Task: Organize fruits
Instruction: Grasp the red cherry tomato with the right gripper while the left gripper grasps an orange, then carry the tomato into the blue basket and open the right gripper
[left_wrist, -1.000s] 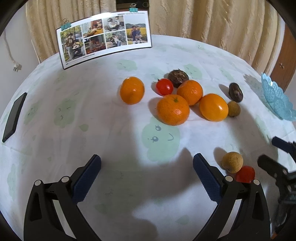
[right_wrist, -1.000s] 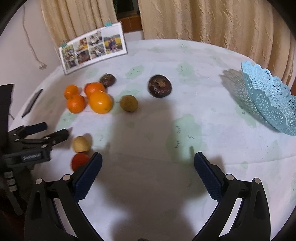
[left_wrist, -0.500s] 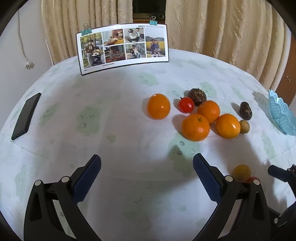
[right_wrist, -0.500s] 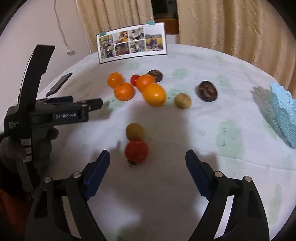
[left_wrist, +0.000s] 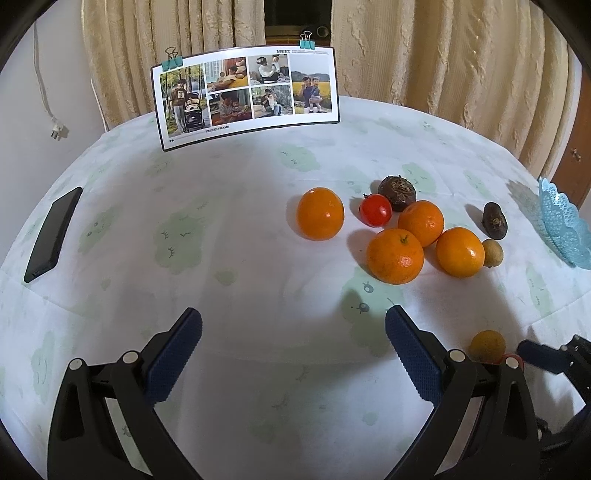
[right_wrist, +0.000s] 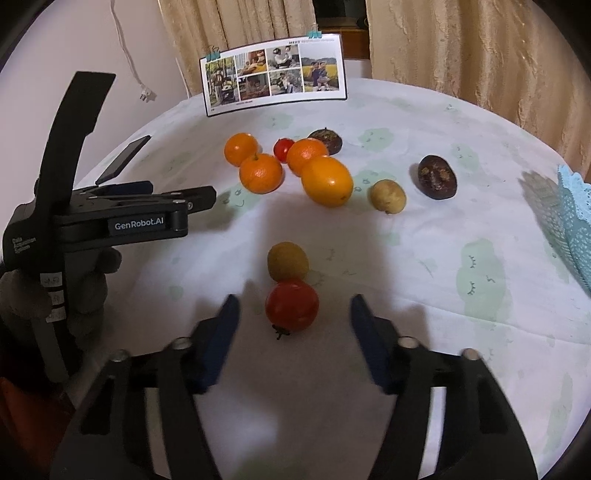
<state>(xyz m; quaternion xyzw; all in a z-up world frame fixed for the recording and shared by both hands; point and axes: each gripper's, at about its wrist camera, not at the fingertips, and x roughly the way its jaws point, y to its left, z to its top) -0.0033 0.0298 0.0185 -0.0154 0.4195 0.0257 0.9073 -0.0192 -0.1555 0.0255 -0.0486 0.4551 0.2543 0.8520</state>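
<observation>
Right wrist view puts my right hand-held gripper (right_wrist: 291, 325) low over the desk (right_wrist: 424, 302), with a red tomato (right_wrist: 291, 305) sitting between its blue pads. Its jaws have just been closing, yet I see a gap on each side of the tomato, so nothing is gripped. Touching the tomato's far side is a small yellow-brown fruit (right_wrist: 287, 261). Further back lie four oranges (right_wrist: 327, 181) bunched with a second tomato (right_wrist: 283, 149) and a dark round fruit (right_wrist: 326, 140); a tan fruit (right_wrist: 388, 196) and another dark fruit (right_wrist: 436, 177) sit apart to their right. A blue lace basket (right_wrist: 572, 221) stands at the desk's right edge, with none of the fruit I see in it.

From the left wrist view, my left hand-held gripper (left_wrist: 293, 328) is spread wide over bare cloth, holding nothing. A black phone (left_wrist: 53, 234) lies at the left, and a photo card (left_wrist: 247, 94) stands at the back.
</observation>
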